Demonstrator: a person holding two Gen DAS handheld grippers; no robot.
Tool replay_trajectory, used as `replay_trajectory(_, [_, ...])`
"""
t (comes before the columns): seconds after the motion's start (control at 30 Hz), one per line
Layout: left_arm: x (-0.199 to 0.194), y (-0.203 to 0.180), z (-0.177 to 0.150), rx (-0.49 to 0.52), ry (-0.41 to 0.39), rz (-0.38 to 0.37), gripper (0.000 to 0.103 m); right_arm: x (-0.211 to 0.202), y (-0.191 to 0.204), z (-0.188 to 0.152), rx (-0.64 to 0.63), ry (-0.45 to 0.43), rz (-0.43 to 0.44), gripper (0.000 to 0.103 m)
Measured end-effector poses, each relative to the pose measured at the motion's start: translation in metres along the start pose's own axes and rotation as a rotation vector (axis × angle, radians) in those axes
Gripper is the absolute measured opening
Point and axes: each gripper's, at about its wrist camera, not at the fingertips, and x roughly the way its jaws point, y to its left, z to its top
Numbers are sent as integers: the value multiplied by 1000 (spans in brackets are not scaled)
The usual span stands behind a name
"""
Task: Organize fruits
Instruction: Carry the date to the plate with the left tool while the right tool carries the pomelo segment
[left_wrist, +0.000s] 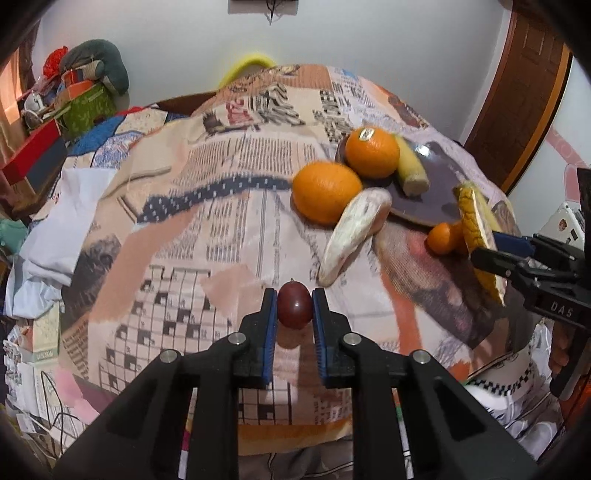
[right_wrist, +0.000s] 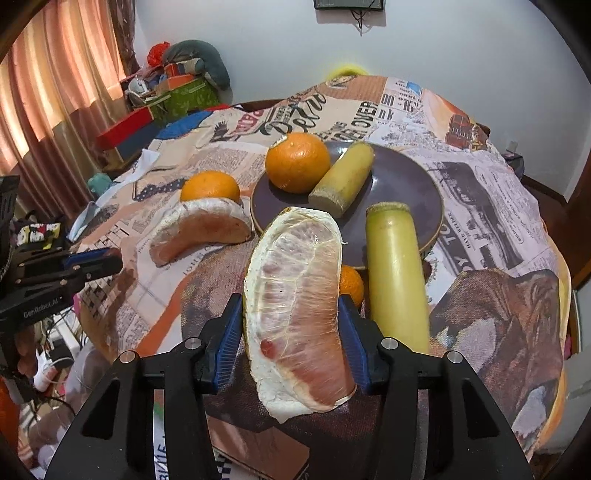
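Fruits split between both tools: left tool (left_wrist: 294, 308) clenched on dark plum (left_wrist: 294, 308) at six o'clock of counter (left_wrist: 207, 177); right tool (right_wrist: 291, 325) grasping pomelo wedge (right_wrist: 299, 314) upright, probably bound for plate (right_wrist: 402, 192) at twelve, beside orange (right_wrist: 297, 162).

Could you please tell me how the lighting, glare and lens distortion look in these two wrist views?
Left wrist view: strong fisheye bulge, dark vignetted corners, a small glare spot on the dark red fruit, and its shadow falls on the cloth below. Right wrist view: same curvature, warm backlit curtains at left, a soft sheen on the brown plate.
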Motion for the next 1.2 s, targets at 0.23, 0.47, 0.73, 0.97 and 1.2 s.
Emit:
replay_trajectory(0.23, [-17,-14,27,33,-70,-5,18,-21,-10,13,14,-71,-12,47])
replay_trajectory(0.47, [-24,-32,56,66,-121,-25,18,-40,-25,33,40,-147,-28,47])
replay_trajectory(0.73, [-16,-54,83,96,-149,-65,18,-50,-43,53,56,-214,-56,47])
replay_trajectory(0.97, [3,-72,106,115,-148,-100,18,-39,-59,66,69,-217,-63,47])
replay_trajectory(1.2, [29,-86,126,131,-135,-130,18,-17,-73,76,82,-195,-56,47])
